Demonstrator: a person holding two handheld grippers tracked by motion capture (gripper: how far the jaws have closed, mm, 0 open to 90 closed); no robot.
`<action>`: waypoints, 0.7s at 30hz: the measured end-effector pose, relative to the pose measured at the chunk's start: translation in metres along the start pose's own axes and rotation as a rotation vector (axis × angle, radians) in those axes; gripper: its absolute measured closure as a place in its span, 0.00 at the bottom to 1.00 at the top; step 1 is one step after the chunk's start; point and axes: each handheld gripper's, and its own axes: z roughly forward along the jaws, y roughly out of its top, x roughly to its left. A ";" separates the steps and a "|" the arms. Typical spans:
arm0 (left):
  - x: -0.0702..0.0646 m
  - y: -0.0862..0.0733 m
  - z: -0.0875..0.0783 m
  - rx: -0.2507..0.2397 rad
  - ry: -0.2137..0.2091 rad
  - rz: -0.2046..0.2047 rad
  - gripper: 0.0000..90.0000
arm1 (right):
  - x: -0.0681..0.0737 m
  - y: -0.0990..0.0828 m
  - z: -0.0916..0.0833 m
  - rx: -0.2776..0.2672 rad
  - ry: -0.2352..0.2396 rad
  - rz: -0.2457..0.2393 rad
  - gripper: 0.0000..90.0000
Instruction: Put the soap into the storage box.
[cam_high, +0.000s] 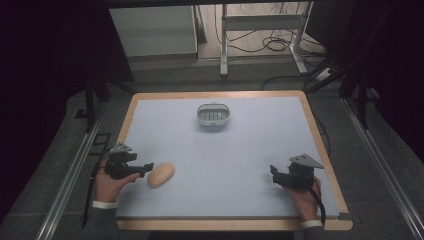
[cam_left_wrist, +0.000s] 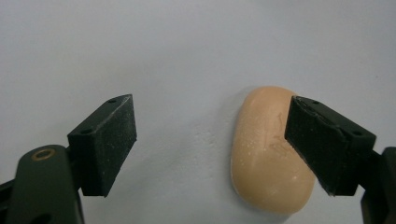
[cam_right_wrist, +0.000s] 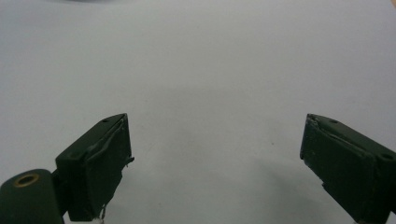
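Your left gripper (cam_high: 148, 168) sits beside the tan soap bar (cam_high: 160, 175), jaws spread, soap off-centre, likely lining up a grasp. Your right gripper (cam_high: 273, 172) rests apart, jaws released, holding nothing.

Grey sleeves (cam_high: 102, 227), white cuffs (cam_high: 104, 204)

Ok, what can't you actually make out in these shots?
- Soap, left gripper view: its right side is covered by the right jaw, so contact there is unclear.
- Dish, high view: too small to tell what is inside.
- Left gripper, high view: jaw tips too dark and small to judge against the soap.
- Right gripper, right gripper view: jaws cut off by the bottom edge.
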 end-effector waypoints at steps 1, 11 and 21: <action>0.000 0.000 0.000 0.000 0.000 0.000 0.19 | 0.000 0.000 0.000 0.000 0.000 0.000 0.10; 0.000 0.001 -0.004 0.001 0.028 0.003 0.19 | -0.001 -0.001 -0.001 -0.012 0.012 0.010 0.10; -0.008 0.009 -0.014 0.022 0.053 0.031 0.19 | -0.001 0.000 0.000 0.004 -0.002 0.006 0.10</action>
